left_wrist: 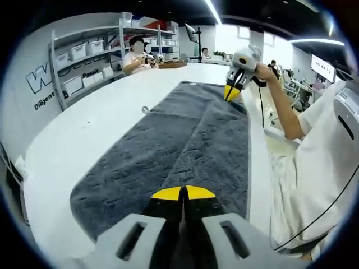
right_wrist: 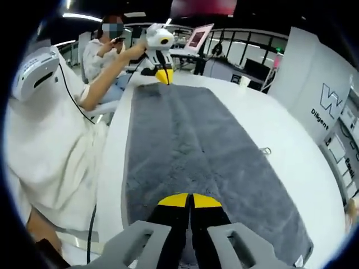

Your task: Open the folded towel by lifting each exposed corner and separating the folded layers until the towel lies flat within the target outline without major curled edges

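In the left gripper view, I look along my left gripper [left_wrist: 183, 193], whose yellow-tipped black jaws stand pressed together at the near end of the dark grey plush towel [left_wrist: 168, 151]. They meet right at the towel's edge, and I take them to be pinched on the fabric, though the pile hides the exact bite. The towel lies stretched lengthwise on the wide white counter [left_wrist: 84, 134], running away from me, with a long fold line down its length where one strip overlaps the other. At the far end my right gripper [left_wrist: 234, 89], white-bodied with yellow tips, points down onto the far corner of the towel, jaws together on the cloth. A small metal ring [left_wrist: 145, 110] lies on the counter just beside the towel's left edge. White shelving with storage boxes [left_wrist: 84, 56] stands beyond the counter against the wall.

In the right gripper view, the scene is reversed: my right gripper [right_wrist: 189, 200] has its yellow tips closed against each other at the near end of the towel [right_wrist: 190, 145], again right on the fabric. The towel reaches away across the counter [right_wrist: 263, 123] with the same lengthwise seam. At its far end the left gripper [right_wrist: 162, 75] comes down onto the far edge, tips together on the cloth. My white sleeve [right_wrist: 50, 140] fills the left side.
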`<state>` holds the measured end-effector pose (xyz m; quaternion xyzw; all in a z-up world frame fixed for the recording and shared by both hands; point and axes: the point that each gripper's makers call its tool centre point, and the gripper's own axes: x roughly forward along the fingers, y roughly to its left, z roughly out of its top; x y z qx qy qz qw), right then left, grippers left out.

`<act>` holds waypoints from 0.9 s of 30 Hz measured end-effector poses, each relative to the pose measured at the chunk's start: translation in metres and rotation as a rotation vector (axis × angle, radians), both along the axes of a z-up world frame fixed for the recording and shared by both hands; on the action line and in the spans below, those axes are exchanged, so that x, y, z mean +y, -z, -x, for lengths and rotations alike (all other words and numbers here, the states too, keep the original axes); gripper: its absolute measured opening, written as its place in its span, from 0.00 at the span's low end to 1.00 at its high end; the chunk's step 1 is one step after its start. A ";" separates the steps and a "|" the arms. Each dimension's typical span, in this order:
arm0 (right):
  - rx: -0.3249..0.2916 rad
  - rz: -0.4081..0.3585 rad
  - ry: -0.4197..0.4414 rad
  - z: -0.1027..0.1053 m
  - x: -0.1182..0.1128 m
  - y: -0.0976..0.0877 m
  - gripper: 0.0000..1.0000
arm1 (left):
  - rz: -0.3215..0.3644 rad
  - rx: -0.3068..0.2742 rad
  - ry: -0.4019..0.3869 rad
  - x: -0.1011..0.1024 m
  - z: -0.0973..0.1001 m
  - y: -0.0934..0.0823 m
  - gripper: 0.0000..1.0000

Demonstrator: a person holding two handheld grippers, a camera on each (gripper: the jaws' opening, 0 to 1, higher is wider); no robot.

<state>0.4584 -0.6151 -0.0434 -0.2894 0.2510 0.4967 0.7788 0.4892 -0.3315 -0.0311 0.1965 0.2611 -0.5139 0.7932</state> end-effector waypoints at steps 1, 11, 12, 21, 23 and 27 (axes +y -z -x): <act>-0.021 0.002 0.000 -0.003 0.002 -0.002 0.00 | 0.000 -0.004 -0.004 0.000 -0.001 -0.001 0.01; -0.087 -0.040 -0.011 -0.012 0.012 -0.012 0.00 | 0.038 -0.082 -0.020 -0.008 -0.005 -0.021 0.01; -0.086 -0.038 -0.011 -0.012 0.012 -0.012 0.00 | 0.040 -0.086 -0.018 -0.009 -0.004 -0.022 0.01; -0.079 -0.023 -0.031 -0.008 0.016 -0.009 0.00 | -0.022 -0.100 -0.017 -0.010 -0.007 -0.013 0.01; -0.078 -0.018 -0.028 -0.008 0.015 -0.008 0.00 | -0.015 -0.099 -0.013 -0.012 -0.006 -0.014 0.01; -0.081 -0.019 -0.027 -0.008 0.014 -0.009 0.00 | -0.014 -0.098 -0.006 -0.013 -0.005 -0.014 0.01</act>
